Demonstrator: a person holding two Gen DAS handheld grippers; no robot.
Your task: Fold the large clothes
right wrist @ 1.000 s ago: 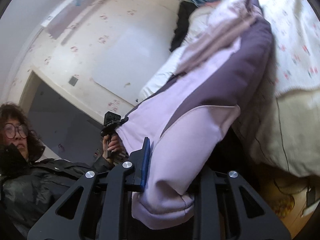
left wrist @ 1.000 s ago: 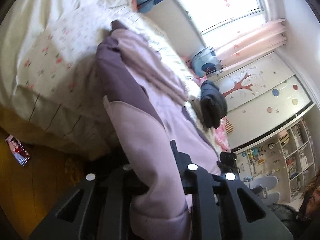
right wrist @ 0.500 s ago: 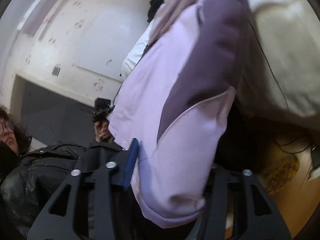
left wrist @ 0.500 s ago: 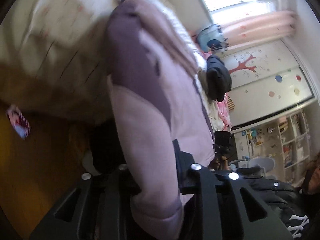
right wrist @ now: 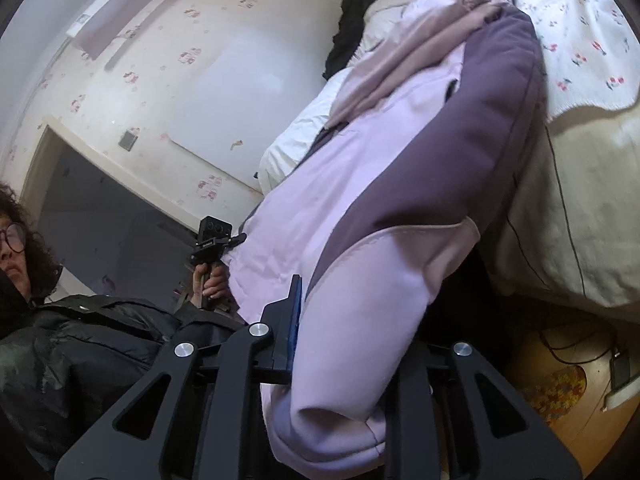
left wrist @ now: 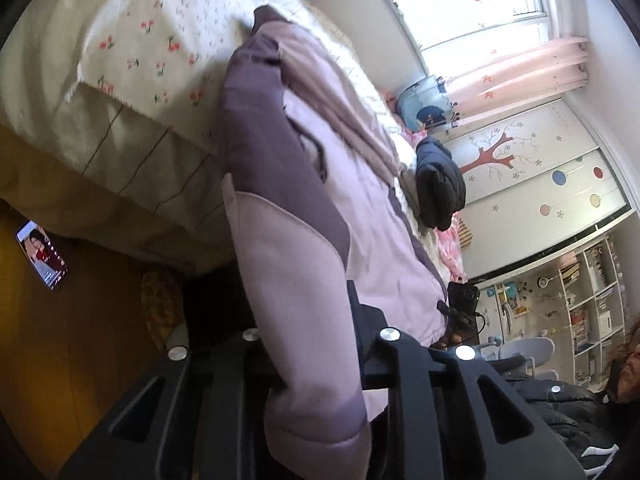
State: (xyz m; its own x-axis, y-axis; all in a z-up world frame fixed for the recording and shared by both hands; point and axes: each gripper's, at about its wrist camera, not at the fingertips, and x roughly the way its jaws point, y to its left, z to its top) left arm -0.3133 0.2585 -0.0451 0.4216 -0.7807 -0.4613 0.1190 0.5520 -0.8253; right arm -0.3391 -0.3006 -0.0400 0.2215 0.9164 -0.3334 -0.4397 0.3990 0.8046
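A lilac and dark purple padded jacket (left wrist: pixel 304 184) lies across the bed and hangs over its edge toward me. My left gripper (left wrist: pixel 316 360) has one lilac sleeve cuff (left wrist: pixel 312 420) between its pads, and the jaws are closing on it. In the right wrist view the same jacket (right wrist: pixel 440 152) runs down to the other sleeve (right wrist: pixel 352 360). My right gripper (right wrist: pixel 344 344) is closing tight on that sleeve. The cuffs droop below both jaws.
The bed carries a cream cover with small flowers (left wrist: pixel 132 52) and a dark garment (left wrist: pixel 440 184). A lit phone (left wrist: pixel 42 254) lies on the wooden floor. A cable and charger (right wrist: pixel 618 364) lie by the bed. A person in a black coat (right wrist: pixel 80 352) stands close behind. Shelves (left wrist: pixel 592 304) line the far wall.
Both grippers have sunk a little with the sleeves. The right jaws stood wider half a second ago and have drawn in on the sleeve. The views blurred, then steadied.
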